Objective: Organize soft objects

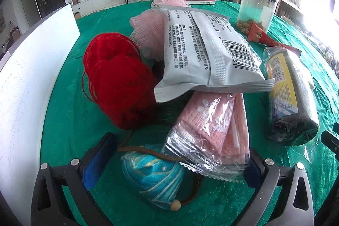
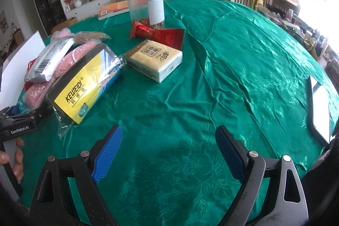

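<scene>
Gathering step in hand: left gripper (image 1: 169, 164) spread wide around the blue pouch (image 1: 152, 175) beside the pile near the table's (image 2: 211, 77) left edge, nothing clamped; right gripper (image 2: 169, 154) wide over bare cloth; next, likely close on pouch.

The pink mask packet (image 1: 211, 130) hides my left gripper's right pad and part of the blue pouch (image 1: 152, 175), while the white printed bag (image 1: 207, 52) lying on that packet covers much of the pink mesh sponge (image 1: 148, 31) behind it.
</scene>
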A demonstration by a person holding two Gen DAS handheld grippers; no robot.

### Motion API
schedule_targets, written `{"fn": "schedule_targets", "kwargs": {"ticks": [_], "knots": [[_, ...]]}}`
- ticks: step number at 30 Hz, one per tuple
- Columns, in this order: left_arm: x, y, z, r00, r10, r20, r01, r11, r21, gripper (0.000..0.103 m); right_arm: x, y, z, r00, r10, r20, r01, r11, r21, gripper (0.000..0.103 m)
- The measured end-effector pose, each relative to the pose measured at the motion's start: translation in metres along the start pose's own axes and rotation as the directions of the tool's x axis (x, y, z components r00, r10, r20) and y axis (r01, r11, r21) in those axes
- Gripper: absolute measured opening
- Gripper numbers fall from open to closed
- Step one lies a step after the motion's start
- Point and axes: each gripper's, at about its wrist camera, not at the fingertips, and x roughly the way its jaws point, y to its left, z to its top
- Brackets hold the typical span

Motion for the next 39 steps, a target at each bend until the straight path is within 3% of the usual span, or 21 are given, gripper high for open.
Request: {"fn": "schedule_targets", "kwargs": {"ticks": [9,20,39], "knots": [[0.0,0.0,0.0,1.0,0.0,0.0,0.0,1.0,0.0,0.103,0.008,0.005,-0.006,0.999,-0.034,-0.025,0.033,0.999,-0.02,0.092],[-0.001,0.0,-0.001,1.0,0.002,0.0,-0.002,1.0,-0.001,0.103,0.008,0.008,-0.014,0.998,-0.047,0.049,0.048,0.999,-0.015,0.095],[-0.001,0.0,-0.001,1.0,0.002,0.001,-0.002,1.0,-0.003,0.103,0.008,0.008,-0.013,0.997,-0.046,0.058,0.047,0.999,-0.018,0.095]]}}
